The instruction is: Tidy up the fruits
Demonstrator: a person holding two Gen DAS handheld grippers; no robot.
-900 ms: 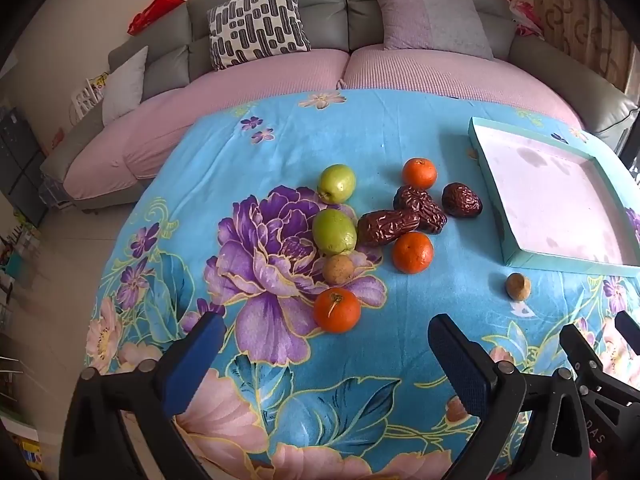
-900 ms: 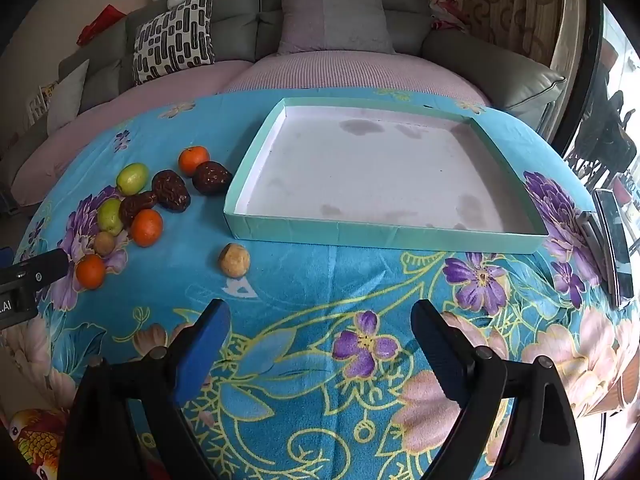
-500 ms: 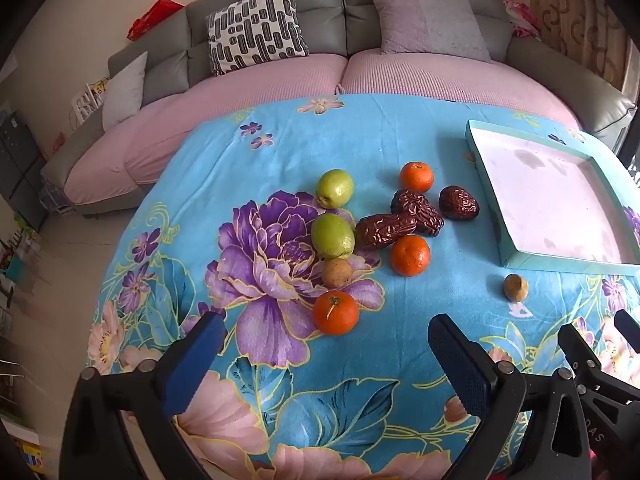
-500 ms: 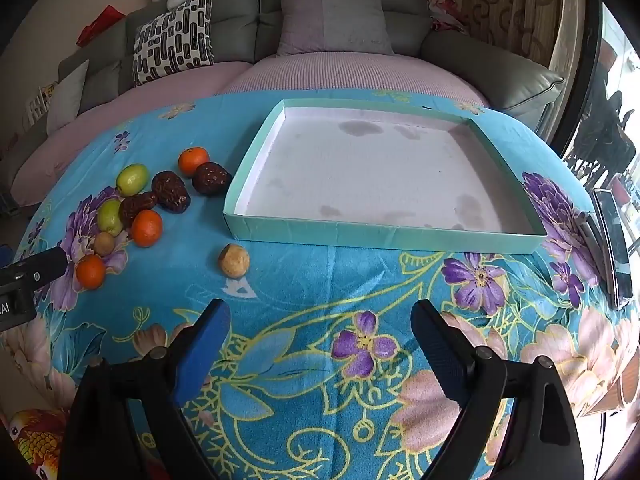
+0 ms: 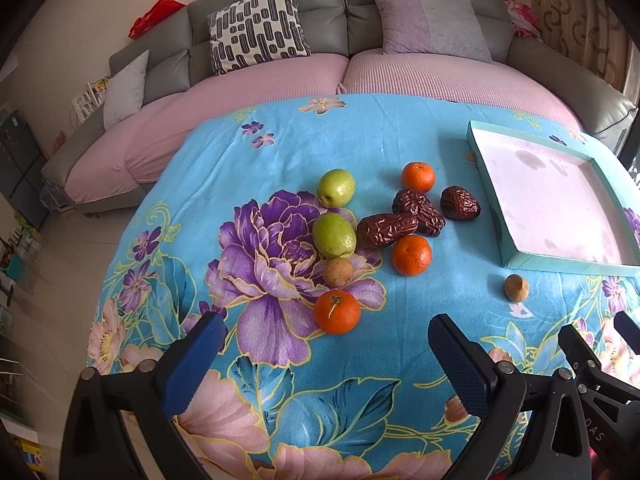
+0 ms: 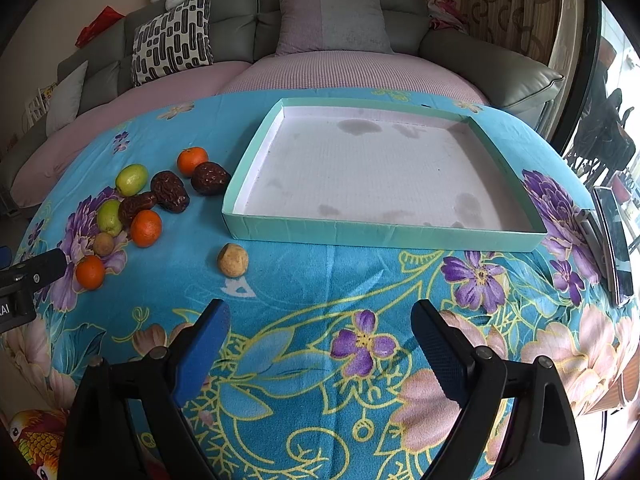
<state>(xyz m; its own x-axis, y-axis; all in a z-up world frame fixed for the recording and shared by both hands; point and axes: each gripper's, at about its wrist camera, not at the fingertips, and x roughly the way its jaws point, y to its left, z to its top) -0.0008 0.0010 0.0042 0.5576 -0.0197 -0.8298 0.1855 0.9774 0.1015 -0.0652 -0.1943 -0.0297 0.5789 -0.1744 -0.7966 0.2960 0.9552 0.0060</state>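
Note:
Fruits lie in a cluster on the flowered blue cloth: three oranges, the nearest (image 5: 336,311) just ahead of my left gripper (image 5: 326,326), two green fruits (image 5: 334,235), three dark red dates (image 5: 386,230) and a small brown fruit (image 5: 337,272). Another brown fruit (image 5: 516,288) (image 6: 232,260) lies apart, near the teal tray's (image 5: 560,261) (image 6: 360,235) front corner. The tray holds no fruit. My left gripper is open and empty. My right gripper (image 6: 320,322) is open and empty, in front of the tray. The fruit cluster (image 6: 146,228) is to its left.
A grey and pink sofa (image 5: 320,76) with cushions wraps around the far side of the table. A phone-like object (image 6: 612,240) lies at the table's right edge. The left gripper's body (image 6: 24,284) shows at the left edge of the right wrist view.
My left gripper has tilted or pulled back slightly, so the fruits sit a little lower in view. The right gripper has not moved. Both stay open.

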